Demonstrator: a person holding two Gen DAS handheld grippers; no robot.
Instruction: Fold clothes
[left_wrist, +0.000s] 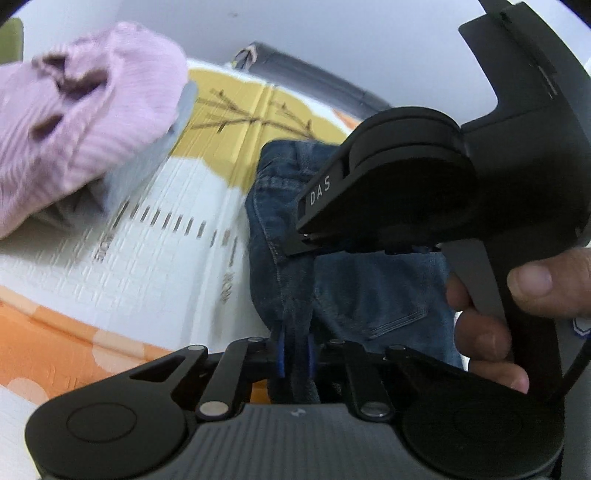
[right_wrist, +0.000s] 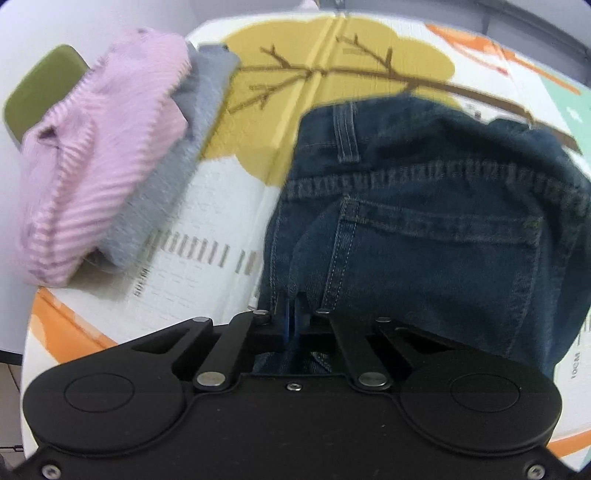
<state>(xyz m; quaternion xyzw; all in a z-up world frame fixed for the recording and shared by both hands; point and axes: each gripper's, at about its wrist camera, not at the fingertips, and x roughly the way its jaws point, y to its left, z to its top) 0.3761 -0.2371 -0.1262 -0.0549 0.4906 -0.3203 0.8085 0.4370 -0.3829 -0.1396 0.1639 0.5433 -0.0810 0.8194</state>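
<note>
At the far left of both views a corner of an olive-green cushion or seat (right_wrist: 44, 85) shows past the mat's edge. Next to it lies a crumpled pink ribbed knit garment (left_wrist: 74, 122), resting on top of a folded grey cloth (right_wrist: 177, 177); the two touch and form one pile near the mat's left side. They sit on a printed foam play mat (left_wrist: 155, 251) with a yellow tree shape, brown branches, orange patches and a ruler-like row of marks.

Right of the pile, apart from it, lies a pair of dark blue denim jeans (right_wrist: 424, 229), waistband, belt loop and back pocket facing up in the right wrist view. The left gripper (left_wrist: 295, 354) is clenched on a bunched fold of the jeans, denim squeezed between its blue-padded fingers. The right gripper (right_wrist: 293, 321) is likewise clamped on the jeans' edge near the pocket seam.

In the left wrist view the right gripper's black body fills the right side, its tip pressed onto the denim, with a person's hand (left_wrist: 517, 302) around its handle.
</note>
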